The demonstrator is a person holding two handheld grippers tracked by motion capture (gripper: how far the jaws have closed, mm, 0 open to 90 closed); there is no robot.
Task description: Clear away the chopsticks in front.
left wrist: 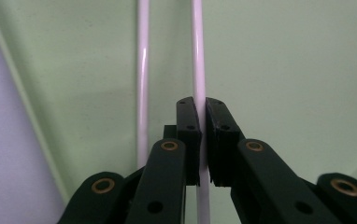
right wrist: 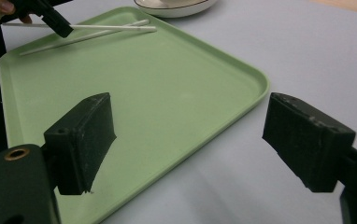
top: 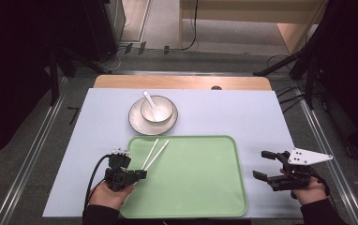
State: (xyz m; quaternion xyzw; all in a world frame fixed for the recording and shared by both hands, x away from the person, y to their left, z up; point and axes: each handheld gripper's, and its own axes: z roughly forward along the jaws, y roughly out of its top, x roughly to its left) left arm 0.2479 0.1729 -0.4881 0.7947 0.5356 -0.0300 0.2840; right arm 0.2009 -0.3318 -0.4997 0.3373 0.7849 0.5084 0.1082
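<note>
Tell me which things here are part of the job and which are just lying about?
In the job:
- left tool, shut on one white chopstick
- second chopstick
- green tray

Lying about:
- bowl with spoon on plate
- right tool, open, idle

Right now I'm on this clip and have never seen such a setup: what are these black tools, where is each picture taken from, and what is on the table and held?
A person holds a hand-operated two-jaw gripper in each hand. The high view looks down from above the table; the other two come from cameras riding on each gripper.

On the table lies a green tray, and beyond it a plate bearing a bowl with a spoon.

The left gripper is shut on one white chopstick; the second chopstick lies beside it on the tray. The right gripper is open, holding nothing, at the tray's right edge.
</note>
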